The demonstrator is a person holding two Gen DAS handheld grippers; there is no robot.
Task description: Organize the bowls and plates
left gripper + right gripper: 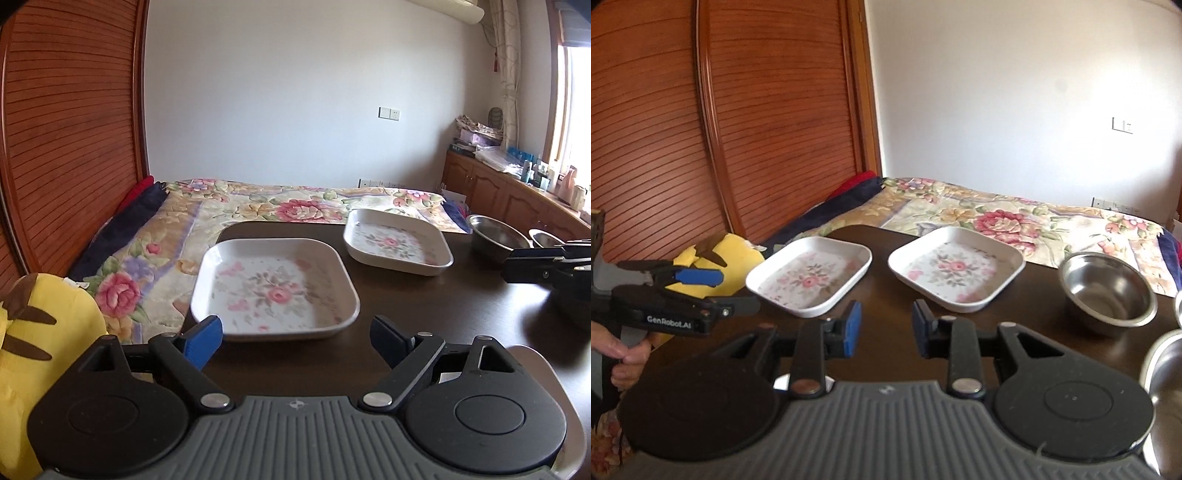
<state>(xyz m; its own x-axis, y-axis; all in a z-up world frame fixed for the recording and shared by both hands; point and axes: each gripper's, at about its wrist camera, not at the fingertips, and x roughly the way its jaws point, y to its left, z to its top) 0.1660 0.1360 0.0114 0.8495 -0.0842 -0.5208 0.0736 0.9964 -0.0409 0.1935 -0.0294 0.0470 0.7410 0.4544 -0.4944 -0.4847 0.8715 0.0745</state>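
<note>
Here the left gripper [295,338] and right gripper [886,325] hang with fingers spread, grasping nothing; two flowered plates [809,280] [955,267] and a steel bowl [1108,291] rest apart on the dark surface [424,306].

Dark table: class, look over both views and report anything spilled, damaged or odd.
Nothing stands out. Both floral plates sit upright and empty on the table, apart from each other, beside an upright steel bowl.
</note>
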